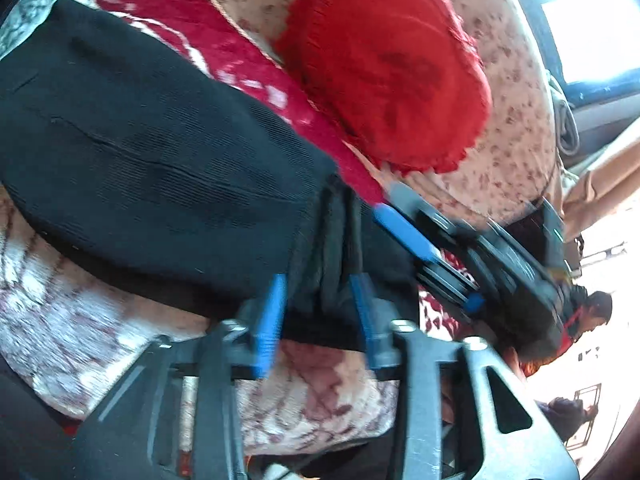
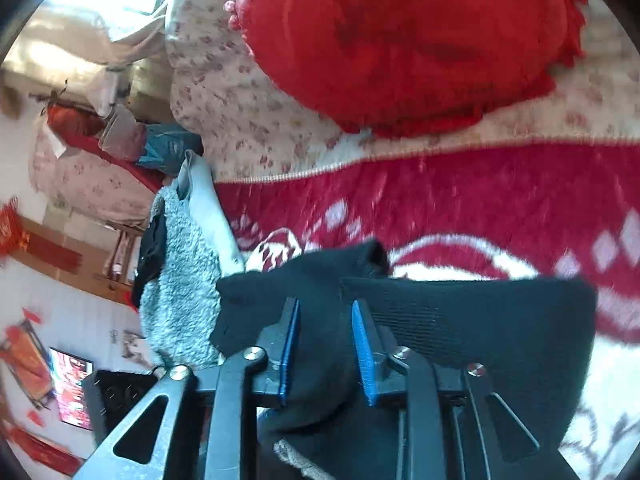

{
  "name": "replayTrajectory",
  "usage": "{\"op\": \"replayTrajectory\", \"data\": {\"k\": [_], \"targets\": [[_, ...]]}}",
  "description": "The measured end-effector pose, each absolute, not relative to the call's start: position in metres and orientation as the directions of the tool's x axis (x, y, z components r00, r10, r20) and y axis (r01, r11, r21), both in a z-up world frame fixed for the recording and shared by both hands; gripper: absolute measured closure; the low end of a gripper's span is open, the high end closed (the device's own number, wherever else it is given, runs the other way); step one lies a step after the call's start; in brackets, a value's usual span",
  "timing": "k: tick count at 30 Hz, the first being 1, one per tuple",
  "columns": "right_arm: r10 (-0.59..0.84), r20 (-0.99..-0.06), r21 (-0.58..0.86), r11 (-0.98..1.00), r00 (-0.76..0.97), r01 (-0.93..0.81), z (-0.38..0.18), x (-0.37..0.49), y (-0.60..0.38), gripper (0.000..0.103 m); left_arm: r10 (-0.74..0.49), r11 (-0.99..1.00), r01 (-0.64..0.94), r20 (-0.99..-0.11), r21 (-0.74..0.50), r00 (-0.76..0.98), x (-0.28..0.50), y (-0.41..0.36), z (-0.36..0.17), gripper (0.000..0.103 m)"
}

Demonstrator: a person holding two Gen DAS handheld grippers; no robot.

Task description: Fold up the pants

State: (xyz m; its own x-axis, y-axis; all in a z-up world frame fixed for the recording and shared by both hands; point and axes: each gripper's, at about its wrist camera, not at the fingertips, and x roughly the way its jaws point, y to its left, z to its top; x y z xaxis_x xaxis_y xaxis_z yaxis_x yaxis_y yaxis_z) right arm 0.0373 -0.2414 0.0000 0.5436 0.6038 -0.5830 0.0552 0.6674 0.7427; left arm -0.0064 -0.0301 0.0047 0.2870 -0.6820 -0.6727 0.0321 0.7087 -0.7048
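Observation:
The black knit pants (image 1: 152,152) lie across a red and white patterned blanket (image 1: 256,76) on a bed. My left gripper (image 1: 318,284) has a bunched fold of them filling the gap between its blue pads, with creases running into the jaws. Just to its right in the same view, my right gripper (image 1: 438,270) holds the same end of the cloth. In the right wrist view the pants (image 2: 480,328) hang from the right gripper (image 2: 326,306), its blue pads closed on a thick gather of black cloth. The pants' far end is out of view.
A red frilled cushion (image 1: 384,68) (image 2: 400,40) rests on the floral sheet (image 2: 240,112) behind the blanket (image 2: 480,200). A grey fleecy garment (image 2: 180,280) lies at the bed's left edge. A person (image 1: 596,312) sits far right; a lit screen (image 2: 72,384) stands beyond the bed.

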Motion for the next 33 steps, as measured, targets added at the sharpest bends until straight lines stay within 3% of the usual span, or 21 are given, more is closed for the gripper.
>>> {"op": "replayTrajectory", "data": {"k": [1,5,7,10,12,13,14,16,23,29,33], "targets": [[0.579,-0.591,0.718,0.695,0.561,0.039,0.006,0.031,-0.243,0.076,-0.683,0.706,0.027,-0.671,-0.707,0.29,-0.005,-0.029,0.003,0.051],[0.449,-0.653,0.599,0.799,0.61,0.054,0.025,0.0,-0.26,0.076,-0.681,0.717,0.065,-0.678,-0.694,0.276,0.0,-0.042,0.0,0.045],[0.425,-0.683,0.57,0.819,0.594,0.068,0.019,-0.014,-0.266,0.076,-0.674,0.729,0.096,-0.687,-0.678,0.27,0.002,-0.059,0.0,0.035],[0.406,-0.702,0.556,0.826,0.585,0.094,0.002,-0.027,-0.278,0.076,-0.654,0.753,0.117,-0.717,-0.647,0.241,0.008,-0.08,-0.01,0.035],[0.406,-0.713,0.567,0.813,0.572,0.13,-0.018,-0.028,-0.28,0.077,-0.636,0.771,0.158,-0.735,-0.617,0.233,0.009,-0.096,-0.017,0.046],[0.407,-0.712,0.57,0.811,0.573,0.132,-0.021,-0.029,-0.281,0.077,-0.596,0.803,0.181,-0.762,-0.568,0.253,0.009,-0.103,-0.018,0.069],[0.403,-0.707,0.568,0.813,0.581,0.127,-0.02,-0.029,-0.281,0.078,-0.565,0.825,0.197,-0.782,-0.53,0.262,0.01,-0.107,-0.018,0.082],[0.408,-0.693,0.573,0.812,0.595,0.11,-0.01,-0.031,-0.284,0.078,-0.585,0.81,0.222,-0.772,-0.543,0.25,0.013,-0.105,-0.014,0.088],[0.371,-0.666,0.525,0.85,0.648,0.053,0.024,-0.035,-0.281,0.078,-0.575,0.818,0.237,-0.758,-0.524,0.309,0.013,-0.077,0.001,0.089],[0.336,-0.76,0.436,0.899,0.557,0.052,-0.021,-0.005,-0.252,0.079,-0.56,0.828,0.194,-0.774,-0.526,0.296,0.017,-0.077,-0.019,0.089],[0.316,-0.762,0.408,0.912,0.565,0.04,-0.003,-0.013,-0.254,0.079,-0.558,0.83,0.198,-0.777,-0.522,0.291,0.017,-0.076,-0.016,0.088]]}}
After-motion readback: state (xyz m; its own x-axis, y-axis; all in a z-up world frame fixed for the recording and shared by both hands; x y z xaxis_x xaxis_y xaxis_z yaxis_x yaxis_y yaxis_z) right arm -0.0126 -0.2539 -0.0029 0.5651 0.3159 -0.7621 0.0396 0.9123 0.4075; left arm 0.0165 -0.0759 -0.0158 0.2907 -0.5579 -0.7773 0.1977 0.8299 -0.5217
